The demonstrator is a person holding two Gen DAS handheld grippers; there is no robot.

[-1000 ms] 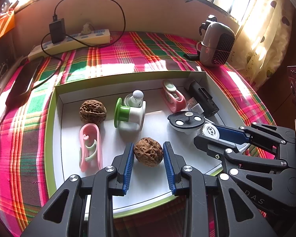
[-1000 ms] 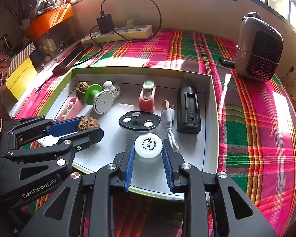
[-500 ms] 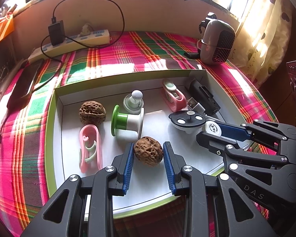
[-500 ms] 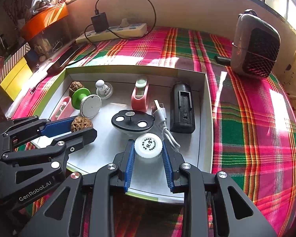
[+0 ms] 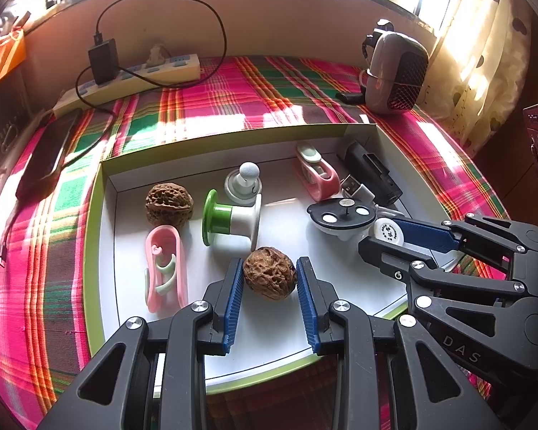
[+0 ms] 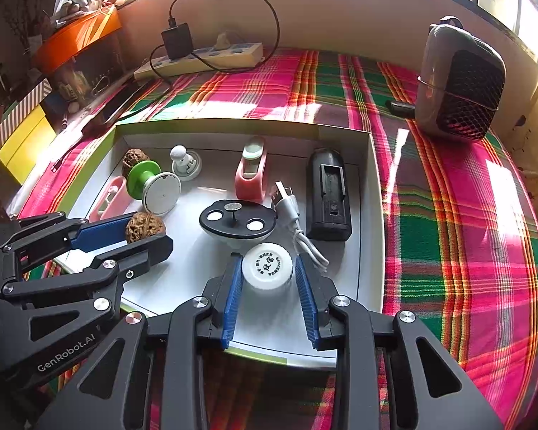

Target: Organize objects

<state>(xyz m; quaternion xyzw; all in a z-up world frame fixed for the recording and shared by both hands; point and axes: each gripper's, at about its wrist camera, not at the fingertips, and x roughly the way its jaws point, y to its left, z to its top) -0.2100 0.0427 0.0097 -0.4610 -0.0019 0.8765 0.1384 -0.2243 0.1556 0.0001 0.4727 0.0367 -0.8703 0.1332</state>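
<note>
Left tool clenched on walnut, 6 o'clock in tray. Right tool jaws just widening, white cap loose between pads, tray front edge.

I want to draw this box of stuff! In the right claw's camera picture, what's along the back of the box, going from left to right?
Walnut → white knob-shaped thing → pink clip holder → black rectangular gadget. The green-and-white spool sits in front of the walnut, so it is left out.
</note>
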